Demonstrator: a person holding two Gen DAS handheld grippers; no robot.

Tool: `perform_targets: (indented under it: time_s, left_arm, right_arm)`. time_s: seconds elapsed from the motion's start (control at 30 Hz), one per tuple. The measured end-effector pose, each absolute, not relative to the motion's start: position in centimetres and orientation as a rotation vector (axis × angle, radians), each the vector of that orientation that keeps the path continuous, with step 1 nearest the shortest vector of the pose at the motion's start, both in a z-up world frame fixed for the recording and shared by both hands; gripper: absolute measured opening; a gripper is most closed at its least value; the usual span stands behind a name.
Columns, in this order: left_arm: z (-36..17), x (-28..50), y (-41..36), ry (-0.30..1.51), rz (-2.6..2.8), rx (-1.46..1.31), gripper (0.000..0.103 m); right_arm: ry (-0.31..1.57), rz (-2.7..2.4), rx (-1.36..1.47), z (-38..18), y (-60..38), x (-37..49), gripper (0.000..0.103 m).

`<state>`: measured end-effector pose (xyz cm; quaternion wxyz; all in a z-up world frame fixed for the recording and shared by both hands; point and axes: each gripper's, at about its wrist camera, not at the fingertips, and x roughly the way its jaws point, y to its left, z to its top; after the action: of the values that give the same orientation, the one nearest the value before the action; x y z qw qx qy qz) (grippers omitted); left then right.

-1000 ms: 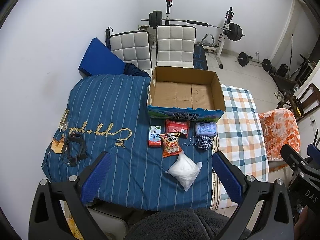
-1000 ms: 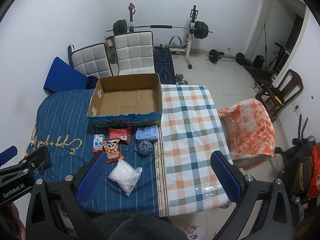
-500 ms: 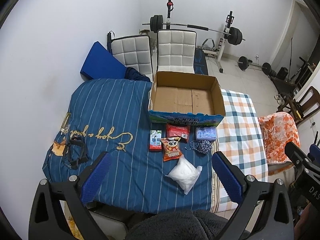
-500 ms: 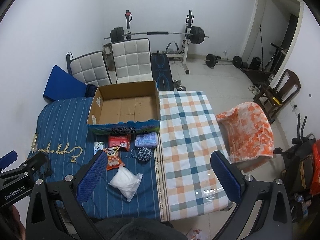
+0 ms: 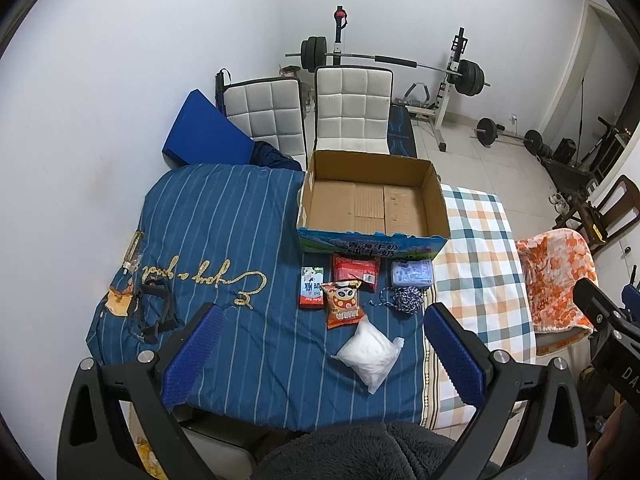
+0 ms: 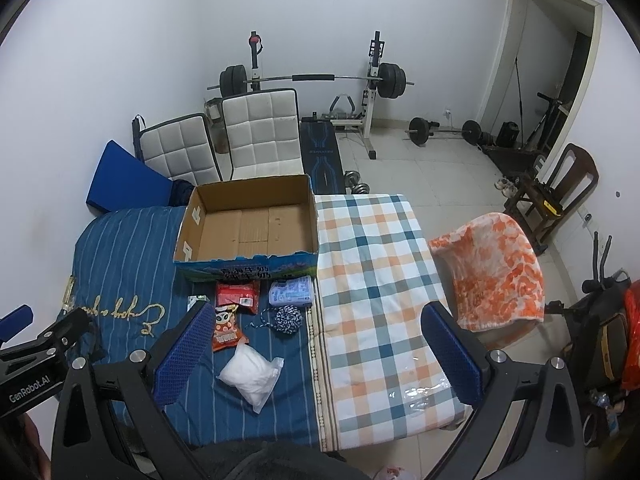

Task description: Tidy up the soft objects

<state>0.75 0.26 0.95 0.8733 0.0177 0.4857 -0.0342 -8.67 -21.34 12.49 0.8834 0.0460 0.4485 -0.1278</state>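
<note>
An open empty cardboard box (image 5: 374, 204) (image 6: 250, 224) stands on a blue striped bedspread (image 5: 224, 232). In front of it lie a small milk carton (image 5: 311, 287), a red packet (image 5: 356, 271), an orange snack bag (image 5: 342, 305) (image 6: 225, 327), a pale blue tissue pack (image 5: 412, 273) (image 6: 291, 291), a blue-white rope ball (image 5: 407, 299) (image 6: 287, 319) and a white soft bag (image 5: 370, 352) (image 6: 251, 374). My left gripper (image 5: 324, 360) and right gripper (image 6: 316, 356) are both open and empty, held high above the bed's near edge.
A checked sheet (image 6: 376, 280) covers the bed's right half. An orange floral blanket (image 6: 494, 276) drapes a chair to the right. Black straps (image 5: 154, 312) lie at the bed's left edge. Two white chairs (image 5: 352, 108) and a barbell rack (image 5: 400, 60) stand behind.
Both grippers have drawn back and up a little, so the bed and its objects sit lower and smaller in view. Nothing on the bed has moved.
</note>
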Motion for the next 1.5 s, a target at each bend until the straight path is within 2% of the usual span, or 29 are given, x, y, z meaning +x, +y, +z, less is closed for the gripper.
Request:
perform_targets:
  time_s: [0.9, 1.5]
  left_arm:
    - [1.0, 0.4, 0.0, 1.016, -0.066, 0.039, 0.103]
    - [-1.2, 1.2, -0.6, 1.100, -0.048, 0.031, 0.103]
  right_arm:
    - [0.919, -0.257, 0.099, 13.1, -21.5, -8.4, 0.103]
    - [0.980, -0.235, 0.111, 10.1, -22.7, -8.9, 0.103]
